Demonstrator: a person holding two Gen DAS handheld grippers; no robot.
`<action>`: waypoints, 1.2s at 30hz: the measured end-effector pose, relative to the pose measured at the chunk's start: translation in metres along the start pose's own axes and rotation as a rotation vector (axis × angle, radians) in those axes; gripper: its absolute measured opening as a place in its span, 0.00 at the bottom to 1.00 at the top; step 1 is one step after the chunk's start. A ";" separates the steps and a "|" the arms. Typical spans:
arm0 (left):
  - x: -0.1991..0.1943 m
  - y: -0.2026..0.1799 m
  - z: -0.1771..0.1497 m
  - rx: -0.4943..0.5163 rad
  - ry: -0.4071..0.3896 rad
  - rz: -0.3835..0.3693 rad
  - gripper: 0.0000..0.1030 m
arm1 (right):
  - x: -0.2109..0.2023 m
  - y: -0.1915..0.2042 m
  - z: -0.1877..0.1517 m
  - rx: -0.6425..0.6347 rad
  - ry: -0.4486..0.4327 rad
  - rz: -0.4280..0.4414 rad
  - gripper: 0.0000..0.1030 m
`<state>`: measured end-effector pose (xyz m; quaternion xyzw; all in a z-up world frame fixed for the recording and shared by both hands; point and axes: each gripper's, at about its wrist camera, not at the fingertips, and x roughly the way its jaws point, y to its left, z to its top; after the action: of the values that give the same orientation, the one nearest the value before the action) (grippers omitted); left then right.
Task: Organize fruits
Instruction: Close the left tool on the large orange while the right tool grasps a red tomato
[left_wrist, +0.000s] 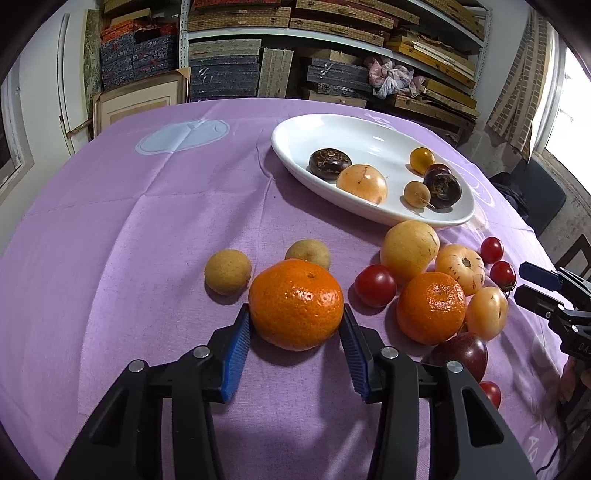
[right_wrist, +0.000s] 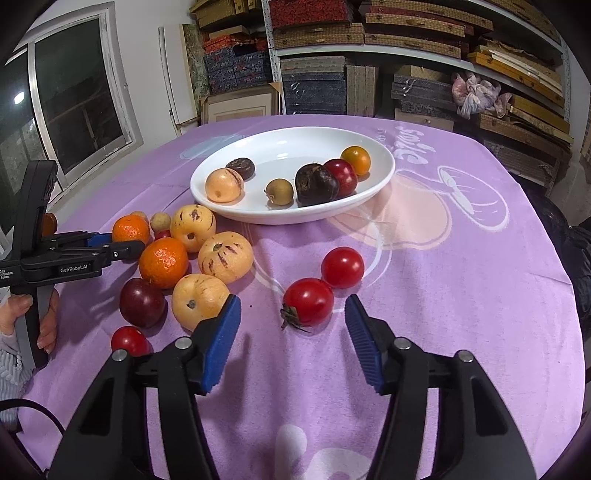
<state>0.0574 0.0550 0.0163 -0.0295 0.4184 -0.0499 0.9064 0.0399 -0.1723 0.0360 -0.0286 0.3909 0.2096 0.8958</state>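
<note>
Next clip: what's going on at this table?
A person with a handheld gripper in each hand is sorting fruit on a purple tablecloth. The left gripper brackets a tangerine, its pads right against the sides. The right gripper is open around a red tomato, not touching it. A white plate already holds several fruits; most still lie loose on the cloth.

Left gripper (left_wrist: 295, 325) clamped — right gripper (right_wrist: 291, 317) agape.

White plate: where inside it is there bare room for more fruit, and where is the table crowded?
The white plate is bare along its far side and centre, behind the fruit along its near rim. The crowded spot is the fruit pile on the cloth left of the tomatoes.
</note>
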 end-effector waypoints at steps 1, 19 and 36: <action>-0.001 -0.002 0.000 0.008 -0.005 0.003 0.46 | 0.001 0.000 0.000 0.001 0.006 0.003 0.55; -0.014 -0.019 -0.004 0.072 -0.064 0.053 0.46 | 0.024 -0.022 0.005 0.098 0.080 0.074 0.30; -0.032 -0.032 -0.010 0.123 -0.168 0.113 0.46 | 0.010 -0.021 0.003 0.097 0.016 0.066 0.30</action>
<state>0.0269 0.0272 0.0372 0.0459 0.3383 -0.0217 0.9397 0.0560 -0.1871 0.0290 0.0261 0.4084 0.2194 0.8856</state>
